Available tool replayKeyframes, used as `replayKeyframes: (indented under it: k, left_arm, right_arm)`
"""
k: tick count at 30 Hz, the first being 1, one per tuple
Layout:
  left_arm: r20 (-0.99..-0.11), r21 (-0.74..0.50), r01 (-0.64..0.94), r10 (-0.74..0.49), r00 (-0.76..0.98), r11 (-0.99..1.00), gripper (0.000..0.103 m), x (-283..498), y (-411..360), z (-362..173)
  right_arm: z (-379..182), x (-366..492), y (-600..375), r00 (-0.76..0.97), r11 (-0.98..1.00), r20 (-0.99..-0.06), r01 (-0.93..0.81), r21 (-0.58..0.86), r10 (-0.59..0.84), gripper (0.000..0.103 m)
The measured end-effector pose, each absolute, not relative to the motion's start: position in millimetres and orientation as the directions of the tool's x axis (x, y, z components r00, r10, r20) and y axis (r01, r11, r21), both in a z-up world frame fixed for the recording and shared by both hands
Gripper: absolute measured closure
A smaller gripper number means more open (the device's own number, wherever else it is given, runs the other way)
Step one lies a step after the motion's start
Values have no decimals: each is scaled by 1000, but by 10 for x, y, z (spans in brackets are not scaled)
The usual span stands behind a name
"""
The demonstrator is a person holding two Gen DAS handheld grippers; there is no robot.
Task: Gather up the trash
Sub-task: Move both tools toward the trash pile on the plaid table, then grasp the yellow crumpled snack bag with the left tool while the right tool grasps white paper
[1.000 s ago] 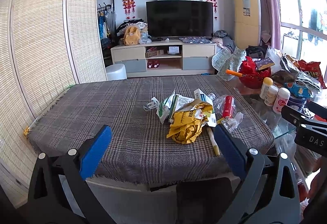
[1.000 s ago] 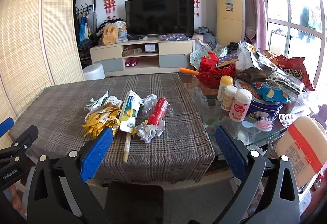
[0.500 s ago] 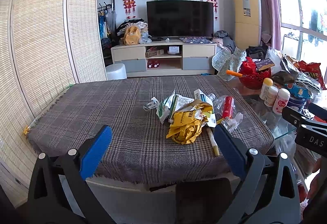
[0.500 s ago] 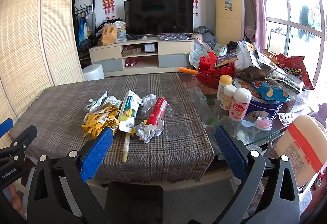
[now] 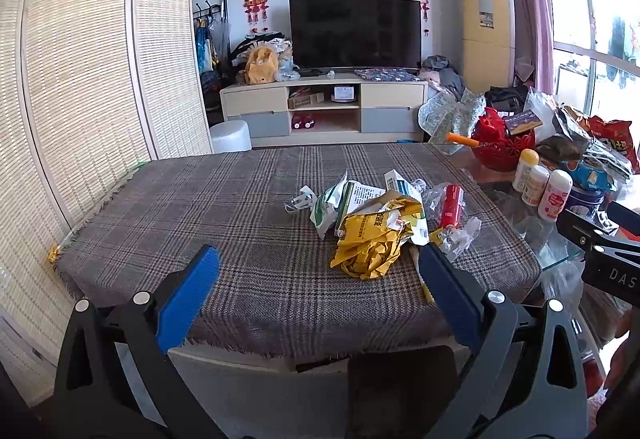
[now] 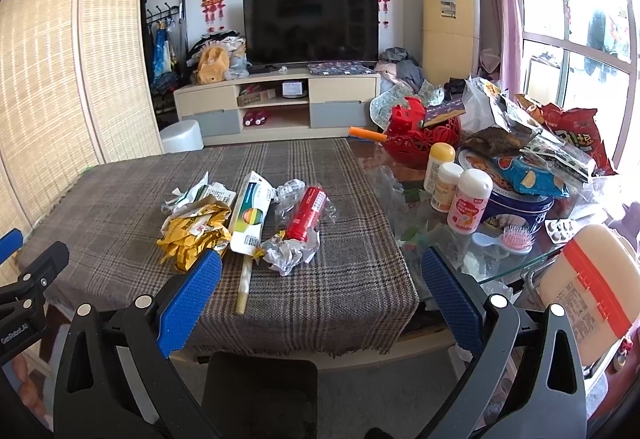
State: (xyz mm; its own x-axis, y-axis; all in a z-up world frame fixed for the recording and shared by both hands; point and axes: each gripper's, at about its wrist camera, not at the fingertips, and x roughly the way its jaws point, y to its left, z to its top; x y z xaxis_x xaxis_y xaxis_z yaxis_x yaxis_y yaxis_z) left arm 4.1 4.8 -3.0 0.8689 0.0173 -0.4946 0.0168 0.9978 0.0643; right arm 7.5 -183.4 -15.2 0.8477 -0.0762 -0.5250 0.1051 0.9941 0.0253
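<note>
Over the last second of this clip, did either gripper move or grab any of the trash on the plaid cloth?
No visible change. Left gripper and right gripper hover short of the table, jaws open and empty. The yellow wrapper, red tube and other litter lie untouched.

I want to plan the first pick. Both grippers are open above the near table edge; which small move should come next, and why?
Probably move the left gripper forward and down toward the crumpled yellow wrapper. Both it and the right gripper are open and empty, no trash is collected yet, and this wrapper lies nearest the table edge, almost between the left fingers.
</note>
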Motion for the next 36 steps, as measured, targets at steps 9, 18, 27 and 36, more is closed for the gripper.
replayKeyframes:
  k: [9, 18, 27, 36]
  left_arm:
    - [-561, 82, 21, 29, 828, 996, 8, 105, 140, -262]
    - [-662, 61, -11, 49, 748, 998, 8, 437, 364, -566]
    - [-718, 93, 37, 41, 695, 995, 8, 827, 317, -617]
    - [-748, 66, 128, -36, 663, 990, 12, 1216, 30, -617]
  right_arm:
    - [-414, 199, -1780, 808, 999, -589, 26, 19, -10, 3]
    - [-826, 502, -1829, 716, 1000, -698, 11, 25, 10, 3]
    - [-898, 989, -1991, 617, 997, -785, 12, 70, 48, 3]
    - [-829, 1527, -2177, 604, 984, -790, 51, 170, 105, 14]
